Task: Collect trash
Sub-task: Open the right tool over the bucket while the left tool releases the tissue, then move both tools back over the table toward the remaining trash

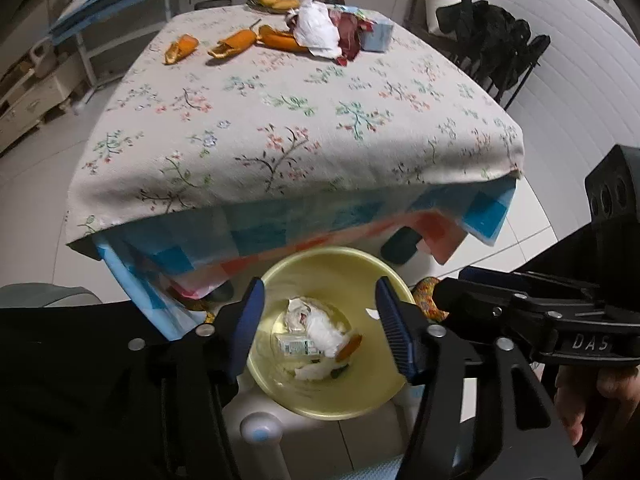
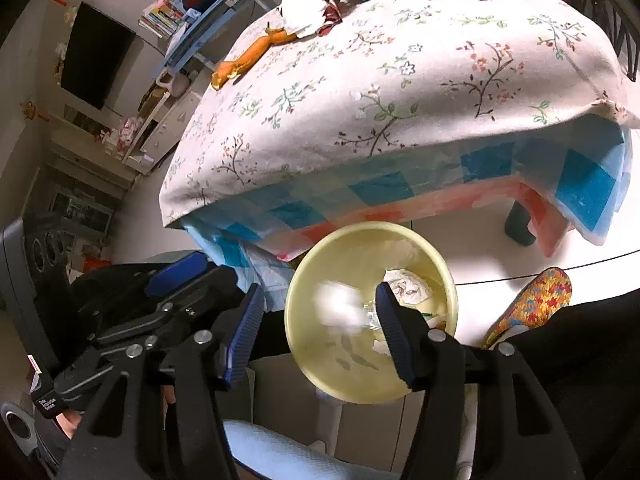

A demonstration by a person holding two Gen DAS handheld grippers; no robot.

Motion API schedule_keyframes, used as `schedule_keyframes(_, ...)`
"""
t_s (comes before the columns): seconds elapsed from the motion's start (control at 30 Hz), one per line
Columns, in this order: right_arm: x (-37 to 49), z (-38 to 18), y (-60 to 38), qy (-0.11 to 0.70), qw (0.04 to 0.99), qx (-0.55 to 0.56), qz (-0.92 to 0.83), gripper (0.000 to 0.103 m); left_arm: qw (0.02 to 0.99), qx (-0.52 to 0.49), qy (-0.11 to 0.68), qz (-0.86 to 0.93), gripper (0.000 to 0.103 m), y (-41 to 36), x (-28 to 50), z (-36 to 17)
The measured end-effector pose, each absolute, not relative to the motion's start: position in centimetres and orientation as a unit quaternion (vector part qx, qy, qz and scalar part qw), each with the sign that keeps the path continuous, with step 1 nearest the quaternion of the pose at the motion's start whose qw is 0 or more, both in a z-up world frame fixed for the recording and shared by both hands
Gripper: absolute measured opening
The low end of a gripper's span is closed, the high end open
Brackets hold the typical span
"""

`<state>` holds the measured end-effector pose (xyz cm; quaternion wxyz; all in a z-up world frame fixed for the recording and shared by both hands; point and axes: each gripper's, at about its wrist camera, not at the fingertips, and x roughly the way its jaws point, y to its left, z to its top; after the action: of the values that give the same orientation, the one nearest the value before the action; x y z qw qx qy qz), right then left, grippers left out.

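Both tools, left [image 1: 320, 328] and right [image 2: 320, 330], released above bin [image 1: 280, 392] holding tissues; 3 peels [image 1: 232, 45] remain beyond on worktop [image 1: 280, 120].

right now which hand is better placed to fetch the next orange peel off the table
Left, probably. The orange peels lie at the table's far left, the side of the left tool. Both tools, the right tool too, hang open over the yellow bin.

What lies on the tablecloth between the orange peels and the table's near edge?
Nothing: in the left wrist view the tablecloth is bare from the peels to its near edge.
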<state>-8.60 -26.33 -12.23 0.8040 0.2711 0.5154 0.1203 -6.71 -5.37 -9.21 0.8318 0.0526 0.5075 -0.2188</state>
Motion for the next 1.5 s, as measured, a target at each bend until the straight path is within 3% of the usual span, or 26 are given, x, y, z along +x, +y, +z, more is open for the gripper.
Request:
schedule_keyframes(0.47, -8.8, -10.9, -26.1, 0.488, 0.833, 0.238, 0.103, 0.071, 0.877, 0.052, 0.439, -0.189, 0.08, -4.5, -7.0, -6.7)
schedule_keyframes(1.1, -9.3, -8.2, -25.2, 0.418, 0.893, 0.156, 0.065, 0.082, 0.905, 0.042, 0.395, -0.151, 0.086, -3.5, -6.8, -5.5)
schedule_keyframes(1.5, -8.8, -7.3, -25.3, 0.392, 0.908, 0.141, 0.052, 0.083, 0.921, 0.061, 0.359, -0.141, 0.089, -3.8, -7.2, -5.0)
